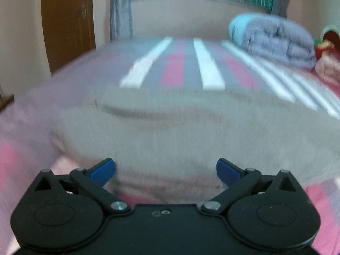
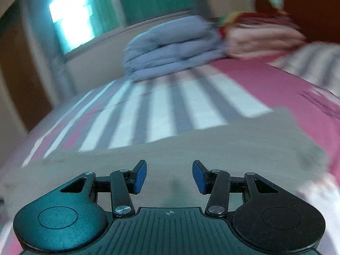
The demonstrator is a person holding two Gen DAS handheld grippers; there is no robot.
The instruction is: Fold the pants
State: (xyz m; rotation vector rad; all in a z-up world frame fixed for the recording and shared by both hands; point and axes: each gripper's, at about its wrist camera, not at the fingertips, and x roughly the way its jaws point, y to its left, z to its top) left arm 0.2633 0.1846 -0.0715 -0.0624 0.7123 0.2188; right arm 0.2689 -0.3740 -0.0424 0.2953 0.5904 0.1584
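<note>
- Left wrist view: the left tool [image 1: 165, 171] has its blue fingers spread wide with nothing between them. It hovers at the near edge of the pants [image 1: 180, 131], a grey-beige cloth lying flat across the near part of the bed [image 1: 31, 110].
- A shallow crease runs across the pants on the left, farther in. The picture is blurred, so I cannot tell whether the cloth already lies doubled.
- Beyond the pants the bed cover shows white, pink and grey stripes. A folded grey quilt [image 1: 274, 42] sits at the far right, well apart from the pants.
- Right wrist view: the right tool [image 2: 169, 176] has a medium gap between its fingers, narrower than the left, and is also empty. It is low over the pants [image 2: 191, 146], which fill the near ground and end in a corner at the right.
- The same quilt [image 2: 172, 53] lies far off, with pink bedding just to its right.
- Judgement: neither tool grips cloth, so this looks like the reach before a fold.
- Next, each tool likely needs to drop to the near edge, pinch it, then carry it far across the pants.
</note>
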